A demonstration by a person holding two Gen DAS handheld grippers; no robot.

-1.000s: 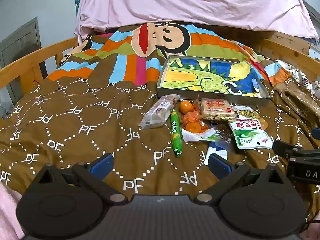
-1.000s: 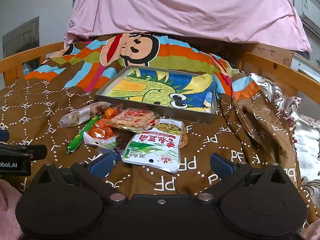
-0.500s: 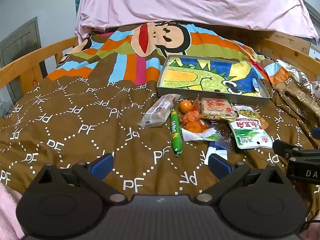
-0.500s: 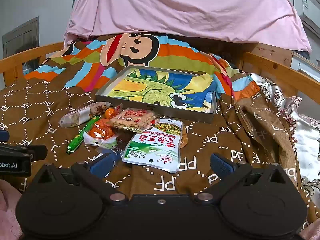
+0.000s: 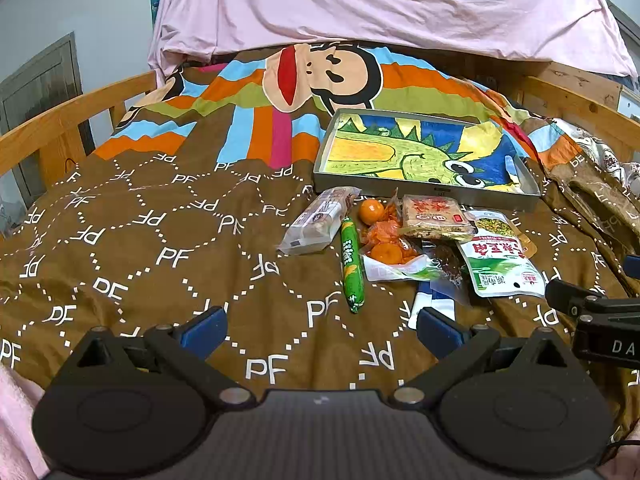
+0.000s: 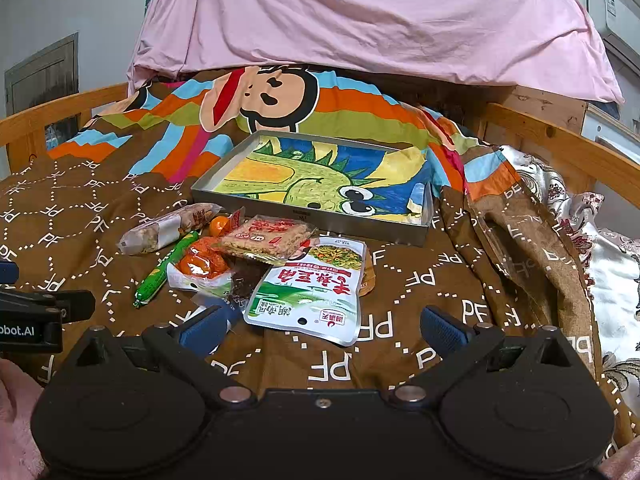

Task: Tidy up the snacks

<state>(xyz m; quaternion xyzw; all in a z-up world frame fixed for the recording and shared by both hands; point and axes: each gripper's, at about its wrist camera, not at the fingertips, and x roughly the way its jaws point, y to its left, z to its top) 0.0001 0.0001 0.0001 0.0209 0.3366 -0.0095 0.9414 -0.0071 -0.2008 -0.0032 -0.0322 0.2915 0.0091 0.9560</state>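
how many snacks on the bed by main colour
orange: 3, round orange fruit, orange-wrapped pack, orange-red cracker packet
green: 2, long green sausage stick, green-white pea pouch
brownish clear: 1, clear nut bar wrapper
total: 6, some partly hidden underneath uncounted

A bed with a wooden rail (image 5: 76, 120) on each side fills the room. A brown blanket (image 5: 168, 248) with white letters covers it, and a big cartoon monkey face (image 5: 320, 76) and bright stripes sit at the far end. A pink sheet (image 6: 360, 16) hangs down behind. The wall (image 5: 60, 8) is pale grey. A grey door (image 5: 36, 92) shows past the left rail. A flowery cloth (image 6: 612, 264) lies at the right edge.
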